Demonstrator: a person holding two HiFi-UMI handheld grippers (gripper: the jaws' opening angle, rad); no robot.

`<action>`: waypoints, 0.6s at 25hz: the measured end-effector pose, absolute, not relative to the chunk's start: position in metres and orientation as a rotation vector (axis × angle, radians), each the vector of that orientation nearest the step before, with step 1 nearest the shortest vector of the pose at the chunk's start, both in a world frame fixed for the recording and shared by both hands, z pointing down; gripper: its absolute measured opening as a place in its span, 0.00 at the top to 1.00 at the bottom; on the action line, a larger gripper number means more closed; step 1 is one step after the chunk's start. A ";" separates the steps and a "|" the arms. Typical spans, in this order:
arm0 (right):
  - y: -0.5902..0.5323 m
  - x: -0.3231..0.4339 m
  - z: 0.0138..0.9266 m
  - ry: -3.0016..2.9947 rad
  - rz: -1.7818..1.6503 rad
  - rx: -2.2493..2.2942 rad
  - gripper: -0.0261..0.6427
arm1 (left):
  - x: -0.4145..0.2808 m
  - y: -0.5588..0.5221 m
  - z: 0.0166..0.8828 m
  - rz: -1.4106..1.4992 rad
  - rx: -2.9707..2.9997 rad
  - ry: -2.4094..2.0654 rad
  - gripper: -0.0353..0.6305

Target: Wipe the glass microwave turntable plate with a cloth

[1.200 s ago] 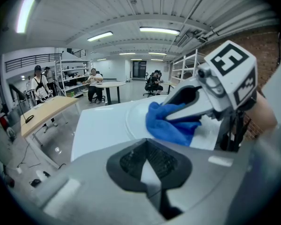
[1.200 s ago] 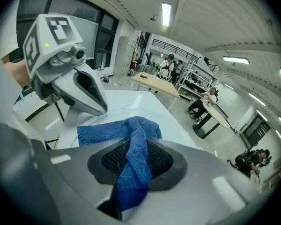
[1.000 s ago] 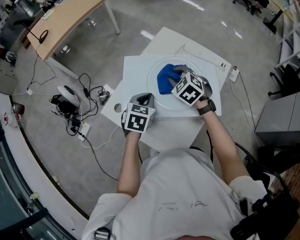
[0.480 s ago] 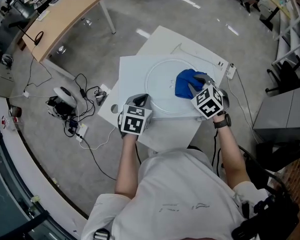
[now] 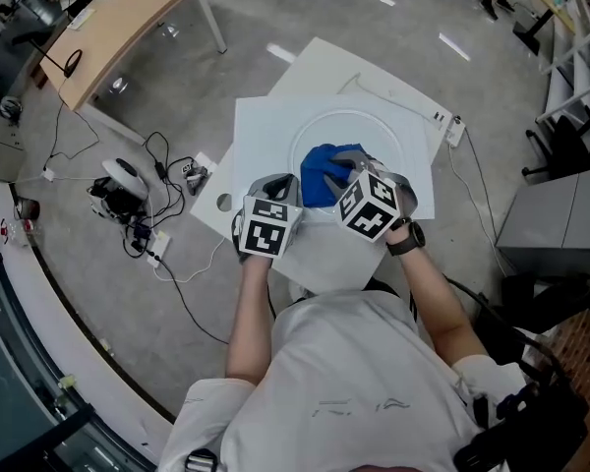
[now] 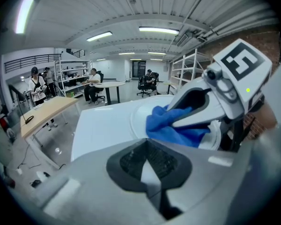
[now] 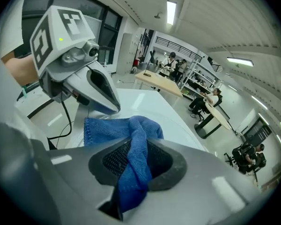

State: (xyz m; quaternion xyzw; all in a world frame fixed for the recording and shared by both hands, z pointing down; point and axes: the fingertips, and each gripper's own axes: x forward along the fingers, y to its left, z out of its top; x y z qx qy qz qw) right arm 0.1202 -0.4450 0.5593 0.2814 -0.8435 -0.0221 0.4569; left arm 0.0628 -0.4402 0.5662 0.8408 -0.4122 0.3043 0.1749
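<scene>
while on plate (image 5: 376, 129), cloth (image 5: 320, 177) in right gripper (image 5: 342, 165)

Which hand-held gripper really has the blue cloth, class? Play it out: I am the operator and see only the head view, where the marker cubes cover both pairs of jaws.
Observer: The right hand-held gripper has it. In the right gripper view its jaws are shut on a twisted fold of the blue cloth.
Operator: Is the left one gripping the plate, then?
Observer: In the left gripper view the left hand-held gripper has its jaws nearly together, with only a thin pale sliver between them and no cloth. Its tip sits at the rim of the glass plate, but I cannot tell whether that sliver is the rim.
</scene>
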 end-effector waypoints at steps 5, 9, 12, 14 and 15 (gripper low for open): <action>-0.480 0.104 0.561 -2.112 -0.050 0.682 0.82 | 0.066 -0.443 0.567 0.861 2.387 -1.171 0.95; -0.499 0.100 0.561 -2.154 -0.009 0.723 0.82 | 0.069 -0.444 0.566 0.863 2.423 -1.183 0.94; -0.510 0.112 0.560 -2.112 -0.020 0.787 0.82 | 0.069 -0.444 0.568 0.878 2.429 -1.198 0.94; -0.514 0.133 0.560 -2.055 -0.009 0.870 0.82 | 0.070 -0.444 0.569 0.874 2.438 -1.193 0.94; -0.516 0.145 0.560 -2.032 0.015 0.926 0.82 | 0.069 -0.444 0.569 0.873 2.441 -1.188 0.95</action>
